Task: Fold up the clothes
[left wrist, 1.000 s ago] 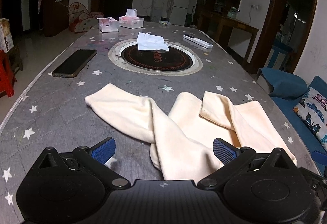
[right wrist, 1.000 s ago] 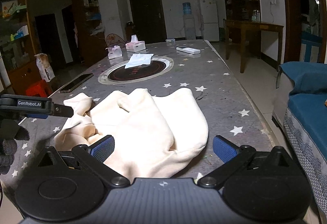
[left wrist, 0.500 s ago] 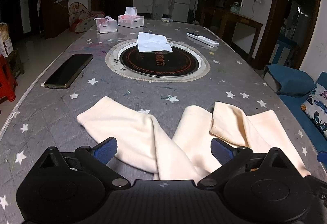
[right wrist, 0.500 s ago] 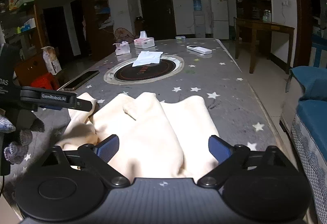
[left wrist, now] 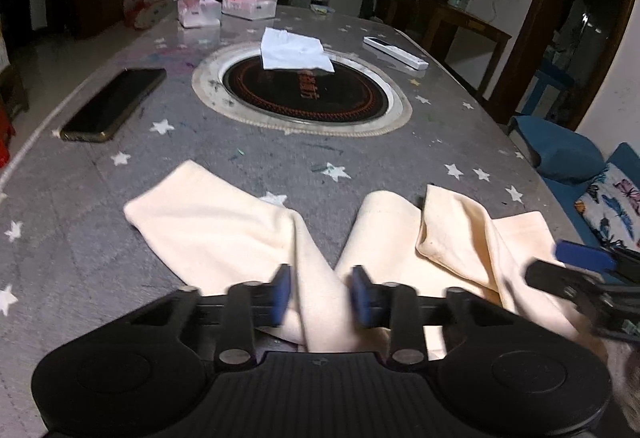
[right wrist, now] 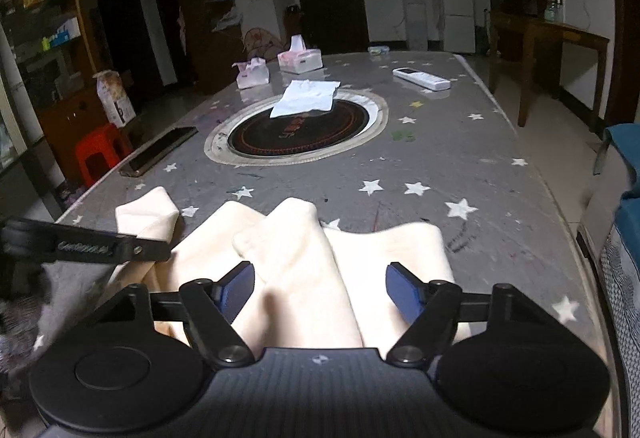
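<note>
A cream garment (left wrist: 224,226) lies crumpled on the grey star-patterned table (left wrist: 60,198), its two legs or sleeves spread toward the far side. My left gripper (left wrist: 322,296) sits over the garment's near edge, its blue pads (left wrist: 280,292) partly closed around a cloth fold without clamping it. My right gripper (right wrist: 320,290) is half open over the garment (right wrist: 304,238) at its right side, with cloth between the pads. The right gripper shows at the right edge of the left wrist view (left wrist: 580,270). The left gripper shows at the left of the right wrist view (right wrist: 92,246).
A black phone (left wrist: 114,104) lies at the table's left edge. A round hotplate inset (left wrist: 304,90) with a white tissue (left wrist: 294,50) sits in the middle. Tissue boxes (left wrist: 248,4) and a white remote (left wrist: 394,52) lie farther back. A blue sofa (left wrist: 568,154) stands on the right.
Both grippers have come down lower and closer onto the garment. The left jaws have narrowed a lot around a fold; the right jaws have narrowed somewhat.
</note>
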Tool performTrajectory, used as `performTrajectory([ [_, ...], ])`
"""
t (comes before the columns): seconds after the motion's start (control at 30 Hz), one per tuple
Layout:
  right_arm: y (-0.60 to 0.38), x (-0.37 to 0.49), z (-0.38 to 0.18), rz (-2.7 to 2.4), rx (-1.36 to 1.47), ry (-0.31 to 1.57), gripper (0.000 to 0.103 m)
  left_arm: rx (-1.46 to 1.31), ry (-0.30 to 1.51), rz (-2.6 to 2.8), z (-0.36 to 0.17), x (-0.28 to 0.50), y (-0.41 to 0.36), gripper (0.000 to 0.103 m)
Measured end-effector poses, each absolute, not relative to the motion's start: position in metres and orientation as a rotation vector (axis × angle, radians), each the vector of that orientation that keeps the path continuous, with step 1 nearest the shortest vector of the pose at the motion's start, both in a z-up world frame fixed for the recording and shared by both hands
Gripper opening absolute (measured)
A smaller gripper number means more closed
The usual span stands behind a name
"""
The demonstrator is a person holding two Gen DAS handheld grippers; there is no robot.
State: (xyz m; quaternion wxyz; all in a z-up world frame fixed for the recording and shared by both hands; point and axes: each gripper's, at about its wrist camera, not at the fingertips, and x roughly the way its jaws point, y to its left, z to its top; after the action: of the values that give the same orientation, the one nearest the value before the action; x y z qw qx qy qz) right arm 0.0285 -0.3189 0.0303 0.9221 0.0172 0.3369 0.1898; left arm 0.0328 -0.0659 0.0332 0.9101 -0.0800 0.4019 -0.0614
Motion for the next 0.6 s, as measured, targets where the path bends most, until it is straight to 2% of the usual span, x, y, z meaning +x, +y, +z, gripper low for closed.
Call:
performTrajectory([
  [0.13, -0.309, 0.048, 0.022, 0.413, 0.028, 0.719, 0.062, -0.171, 0.818, -0.137, 0.034, 0.031, -0.065, 0.015],
  [0.2, -0.304, 0.055, 0.017, 0.42, 0.027, 0.733, 0.057, -0.173, 0.81, -0.137, 0.035, 0.03, -0.064, 0.012],
  [0.27, -0.301, 0.062, 0.012, 0.431, 0.033, 0.751, 0.044, -0.176, 0.803, -0.138, 0.036, 0.027, -0.062, 0.012],
  [0.4, -0.297, 0.065, 0.007, 0.434, 0.027, 0.765, 0.029, -0.182, 0.79, -0.135, 0.038, 0.02, -0.056, 0.01],
  [0.47, -0.3, 0.063, 0.01, 0.436, 0.032, 0.759, 0.016, -0.185, 0.783, -0.134, 0.039, 0.017, -0.053, 0.01],
  [0.6, -0.312, 0.05, 0.021, 0.41, 0.026, 0.714, 0.01, -0.194, 0.761, -0.124, 0.044, 0.007, -0.047, 0.009],
])
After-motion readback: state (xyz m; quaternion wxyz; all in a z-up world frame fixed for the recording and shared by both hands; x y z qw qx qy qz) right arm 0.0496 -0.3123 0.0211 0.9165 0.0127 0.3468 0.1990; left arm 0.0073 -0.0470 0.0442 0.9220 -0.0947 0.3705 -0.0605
